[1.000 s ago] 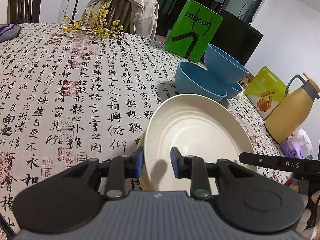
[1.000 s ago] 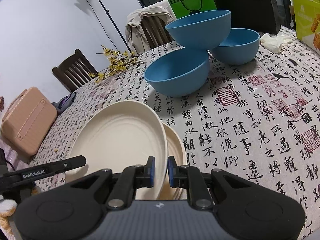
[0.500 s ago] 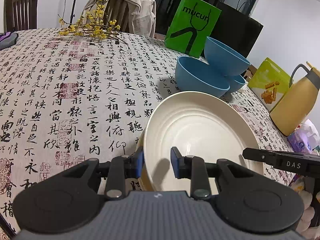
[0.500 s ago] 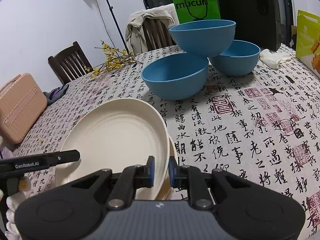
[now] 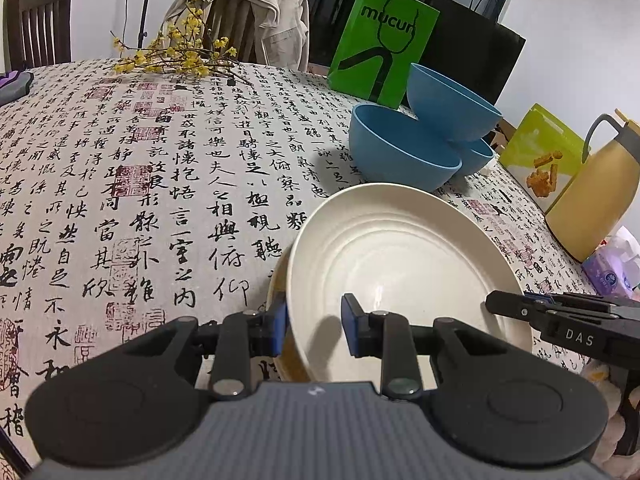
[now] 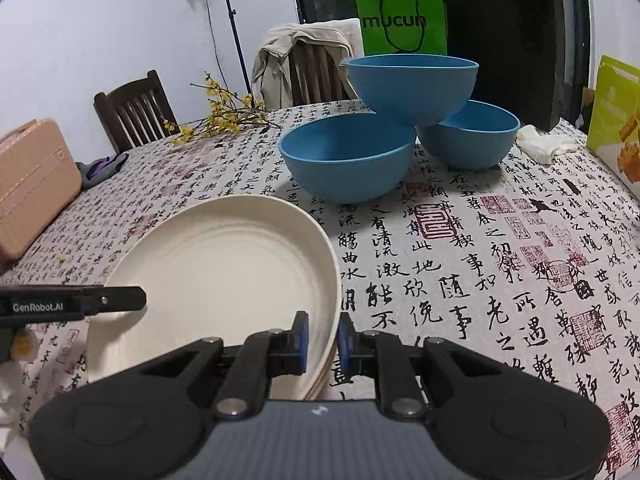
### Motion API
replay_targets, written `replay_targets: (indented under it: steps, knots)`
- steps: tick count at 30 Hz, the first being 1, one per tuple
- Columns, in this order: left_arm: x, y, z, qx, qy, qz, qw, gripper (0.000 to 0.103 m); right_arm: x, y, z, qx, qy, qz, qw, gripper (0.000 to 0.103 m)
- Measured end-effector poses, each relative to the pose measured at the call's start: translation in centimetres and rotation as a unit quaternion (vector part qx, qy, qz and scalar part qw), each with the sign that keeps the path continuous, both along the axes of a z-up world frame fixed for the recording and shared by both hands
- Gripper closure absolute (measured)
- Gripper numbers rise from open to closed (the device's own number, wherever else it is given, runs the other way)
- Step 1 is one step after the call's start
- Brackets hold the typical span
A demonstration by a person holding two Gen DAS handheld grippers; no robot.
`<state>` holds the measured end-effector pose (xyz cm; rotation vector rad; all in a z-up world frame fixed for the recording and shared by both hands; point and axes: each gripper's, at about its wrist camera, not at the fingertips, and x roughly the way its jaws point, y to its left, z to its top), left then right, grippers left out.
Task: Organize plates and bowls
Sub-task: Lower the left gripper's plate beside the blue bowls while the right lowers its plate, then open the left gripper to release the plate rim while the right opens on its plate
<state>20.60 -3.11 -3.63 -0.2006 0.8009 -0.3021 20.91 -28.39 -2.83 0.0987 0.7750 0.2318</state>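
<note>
Holding the round cream ribbed plate (image 6: 224, 268) tilted above the stacked cream plates (image 6: 325, 376) on the desk (image 5: 160, 184), rim clamped in my right tool (image 6: 322, 339) and straddled by my left tool (image 5: 313, 330). Face upward; three blue bowls (image 6: 348, 156) remained unnested.

Stacked cream plates (image 5: 400, 256) near three blue bowls (image 6: 348, 156), one propped atop two.

Home dining room: clothed table (image 5: 160, 184), chairs (image 6: 132, 108).
</note>
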Motion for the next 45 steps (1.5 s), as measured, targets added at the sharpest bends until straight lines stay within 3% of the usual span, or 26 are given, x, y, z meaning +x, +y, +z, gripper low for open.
replay_targets:
  steps: [7,13,19,21,26,28,30,31,33,35,39,45]
  knots:
    - [0.0,-0.3,-0.1,0.008,-0.003,0.000,1.0000,0.075,-0.1,0.3,-0.4,-0.015,-0.006,0.004,1.000,0.086]
    - [-0.7,-1.1,0.2,0.042,-0.024,-0.002,0.9988,0.073,-0.1,0.7,-0.7,-0.028,-0.013,0.010,0.999,0.084]
    - [-1.4,-1.7,0.6,0.060,-0.049,-0.007,0.9970,0.062,-0.1,0.4,-1.0,-0.020,-0.021,0.015,0.999,0.083]
    - [-1.7,-1.7,0.7,0.068,-0.061,-0.003,0.9958,0.049,-0.2,0.3,-1.0,-0.018,-0.026,0.016,0.999,0.083]
    - [-2.5,-1.8,1.4,0.086,-0.091,-0.001,0.9922,0.039,-0.3,-0.8,-1.1,0.007,-0.029,0.007,1.000,0.079]
    - [-2.8,-1.5,1.7,0.081,-0.105,0.002,0.9912,0.029,-0.4,-1.5,-1.0,0.027,-0.035,0.005,0.999,0.071]
    - [-3.2,-1.1,1.9,0.073,-0.116,0.006,0.9906,0.017,-0.7,-2.2,-0.9,0.048,-0.045,0.003,0.998,0.049]
    - [-3.3,-0.9,1.9,0.066,-0.121,0.008,0.9904,0.015,-0.8,-2.6,-0.9,0.058,-0.051,0.004,0.997,0.043]
    - [-3.8,-0.5,1.9,0.052,-0.130,0.011,0.9901,0.002,-1.1,-3.1,-1.0,0.073,-0.062,0.007,0.995,0.018]
    - [-4.4,-0.2,1.9,0.042,-0.148,0.019,0.9879,0.000,-1.3,-3.4,-1.0,0.084,-0.073,0.013,0.994,0.000]
    - [-5.7,-0.1,2.0,0.040,-0.184,0.029,0.9817,0.000,-1.9,-3.2,-1.0,0.077,-0.104,0.015,0.991,0.000]
    - [-5.9,0.8,1.7,0.021,-0.196,0.056,0.9787,0.000,-1.9,-2.8,-1.1,0.072,-0.130,0.003,0.989,0.000]
